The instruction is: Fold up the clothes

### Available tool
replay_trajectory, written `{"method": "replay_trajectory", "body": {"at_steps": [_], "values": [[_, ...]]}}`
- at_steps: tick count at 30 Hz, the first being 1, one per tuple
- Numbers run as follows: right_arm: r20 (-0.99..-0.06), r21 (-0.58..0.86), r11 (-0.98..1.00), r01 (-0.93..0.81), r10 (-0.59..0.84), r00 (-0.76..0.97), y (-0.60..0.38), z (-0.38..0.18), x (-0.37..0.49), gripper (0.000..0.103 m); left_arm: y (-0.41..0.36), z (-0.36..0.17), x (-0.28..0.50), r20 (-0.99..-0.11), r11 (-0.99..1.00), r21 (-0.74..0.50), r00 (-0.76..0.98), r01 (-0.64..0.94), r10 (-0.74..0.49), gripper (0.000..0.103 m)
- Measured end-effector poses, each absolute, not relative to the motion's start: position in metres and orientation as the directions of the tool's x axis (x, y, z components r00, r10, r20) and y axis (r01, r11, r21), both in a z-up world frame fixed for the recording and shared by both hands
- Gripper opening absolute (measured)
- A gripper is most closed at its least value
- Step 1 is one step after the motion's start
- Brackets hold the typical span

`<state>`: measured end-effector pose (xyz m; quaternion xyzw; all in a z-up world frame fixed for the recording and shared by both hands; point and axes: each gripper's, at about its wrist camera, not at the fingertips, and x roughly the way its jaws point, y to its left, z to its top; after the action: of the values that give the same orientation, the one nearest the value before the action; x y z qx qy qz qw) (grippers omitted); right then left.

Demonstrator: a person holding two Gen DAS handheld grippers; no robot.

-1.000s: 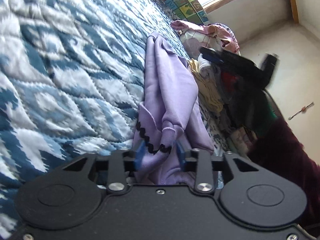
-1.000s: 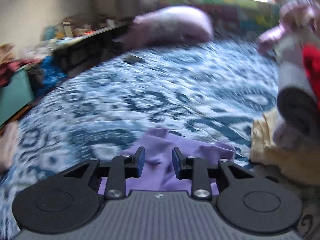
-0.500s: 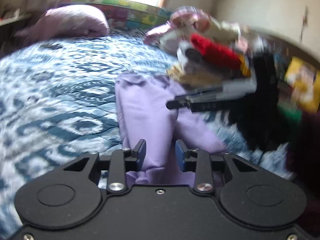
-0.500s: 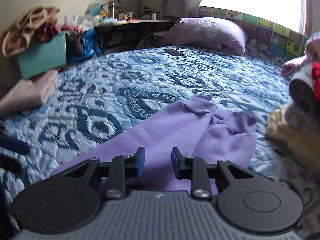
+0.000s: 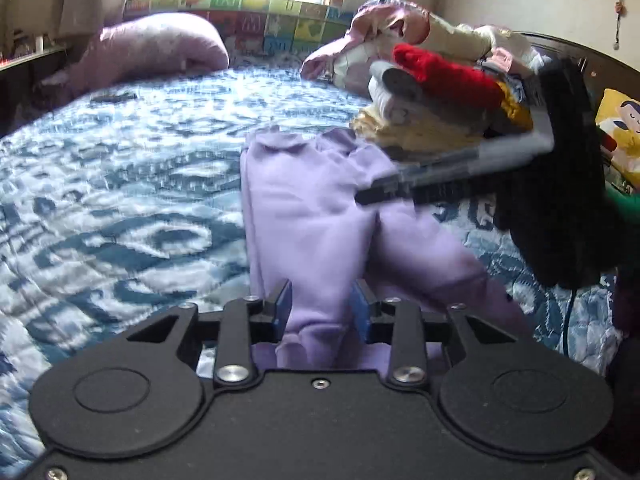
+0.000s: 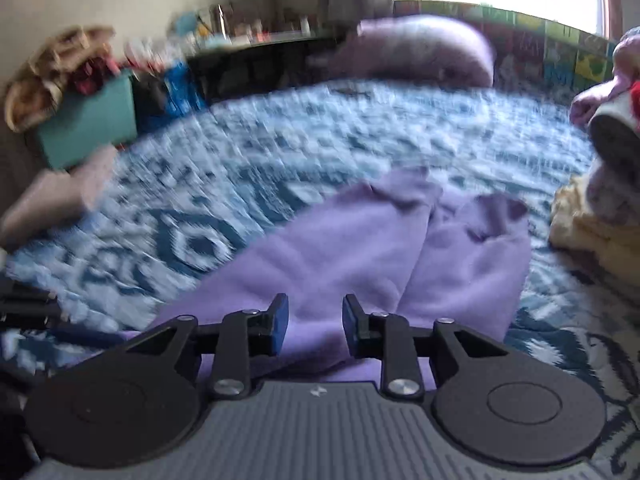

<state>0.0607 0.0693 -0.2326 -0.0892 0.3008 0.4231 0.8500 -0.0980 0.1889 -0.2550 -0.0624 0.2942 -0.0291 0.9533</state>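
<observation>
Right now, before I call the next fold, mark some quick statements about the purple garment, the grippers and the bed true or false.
1. The left gripper has purple garment fabric between its fingers. True.
2. The garment lies on a bare wooden floor. False: it lies on a blue-and-white quilt.
3. A heap of unfolded clothes sits beside the garment's far end. True.
4. The right gripper holds a red sock. False: only purple fabric lies between its fingers.
5. A lilac pillow lies at the bed's far end. True.
</observation>
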Motion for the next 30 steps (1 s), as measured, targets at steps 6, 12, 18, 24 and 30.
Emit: {"method": "replay_trajectory", "body": {"at_steps": [6, 12, 18, 24, 30], "values": [[-0.651, 0.083, 0.655, -0.751, 0.606, 0.456, 0.079, -0.268, 0.065, 0.031, 0.189, -0.293, -0.085, -0.631, 0.989, -0.143, 0.773, -0.036, -0.063, 0.034], [-0.65, 0.056, 0.694, -0.718, 0.571, 0.501, 0.052, -0.234, 0.045, 0.037, 0.219, -0.252, -0.113, -0.587, 0.953, -0.284, 0.805, -0.102, -0.089, 0.053], [-0.599, 0.492, 0.753, -0.436, 0.657, 0.458, -0.043, -0.246, 0.027, 0.063, 0.267, -0.26, -0.139, -0.574, 0.796, -0.553, 0.805, -0.245, -0.151, 0.058], [-0.53, 0.755, 0.633, -0.172, 0.743, 0.409, -0.085, -0.294, -0.002, 0.073, 0.278, -0.289, -0.136, -0.542, 0.598, -0.746, 0.788, -0.292, -0.291, 0.058], [-0.427, 0.868, 0.494, -0.042, 0.787, 0.445, -0.09, -0.332, -0.017, 0.075, 0.277, -0.313, -0.126, -0.504, 0.462, -0.828, 0.782, -0.317, -0.367, 0.058]]}}
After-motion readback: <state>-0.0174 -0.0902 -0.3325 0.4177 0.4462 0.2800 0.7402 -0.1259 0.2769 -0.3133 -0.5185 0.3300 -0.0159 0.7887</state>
